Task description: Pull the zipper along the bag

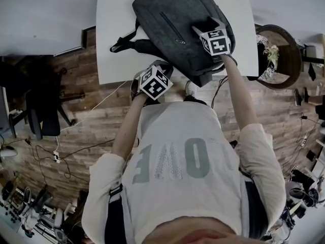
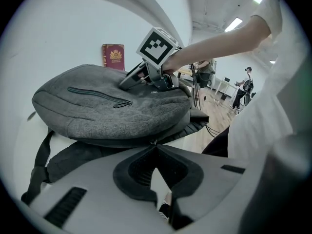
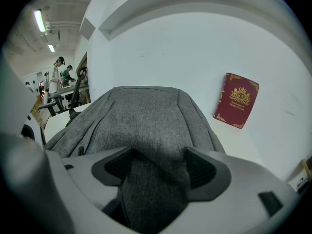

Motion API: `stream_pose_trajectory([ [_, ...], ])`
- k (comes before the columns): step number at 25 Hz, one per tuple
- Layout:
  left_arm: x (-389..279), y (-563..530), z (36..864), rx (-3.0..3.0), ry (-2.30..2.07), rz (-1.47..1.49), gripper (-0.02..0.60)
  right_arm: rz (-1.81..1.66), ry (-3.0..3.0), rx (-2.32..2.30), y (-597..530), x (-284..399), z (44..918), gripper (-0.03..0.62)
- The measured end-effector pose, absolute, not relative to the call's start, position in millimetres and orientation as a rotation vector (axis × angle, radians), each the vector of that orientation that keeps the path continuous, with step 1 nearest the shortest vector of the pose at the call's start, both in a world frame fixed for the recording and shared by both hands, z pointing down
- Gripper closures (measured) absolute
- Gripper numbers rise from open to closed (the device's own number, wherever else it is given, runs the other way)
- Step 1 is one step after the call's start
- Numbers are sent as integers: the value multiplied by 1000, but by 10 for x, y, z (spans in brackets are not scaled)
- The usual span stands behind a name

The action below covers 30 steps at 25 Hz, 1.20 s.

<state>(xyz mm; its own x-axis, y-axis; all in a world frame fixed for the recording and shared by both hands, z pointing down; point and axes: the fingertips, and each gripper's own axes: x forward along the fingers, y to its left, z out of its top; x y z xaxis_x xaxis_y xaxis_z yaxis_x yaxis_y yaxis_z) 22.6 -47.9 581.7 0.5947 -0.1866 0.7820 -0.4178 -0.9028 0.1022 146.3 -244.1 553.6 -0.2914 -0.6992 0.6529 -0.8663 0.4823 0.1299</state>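
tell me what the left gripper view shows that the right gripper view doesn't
Only the left gripper view: the right gripper on the bag, a strap, and the zipper pull at the left gripper's shut tips. Only the right gripper view: bag fabric bunched between its own jaws. Both: the grey bag, the red book.

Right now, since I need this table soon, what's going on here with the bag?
A person is working on a grey backpack that lies on the white table, using two hand-held grippers. The right gripper has its jaws pinched on a fold of the backpack's top fabric, apparently to steady it. The left gripper has its jaws shut at the side seam, seemingly on a small zipper pull. I can't tell how far the zipper has run.
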Motion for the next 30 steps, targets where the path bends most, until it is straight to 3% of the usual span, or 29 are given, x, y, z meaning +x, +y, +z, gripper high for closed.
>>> stream_pose_trajectory([
  [12, 36, -559, 5819, 2562, -669, 1277, 558, 362, -2061, 1344, -2398, 1461, 5536, 237],
  [21, -562, -796, 5820, 2510, -818, 1356, 557, 451, -2030, 1355, -2221, 1244, 5485, 237],
  [25, -1018, -1012, 5827, 2459, -941, 1407, 557, 299, -2083, 1240, -2198, 1067, 5230, 237],
  [30, -1611, -1424, 5798, 2397, -1072, 1507, 557, 178, -2262, 901, -2073, 370, 4935, 237],
])
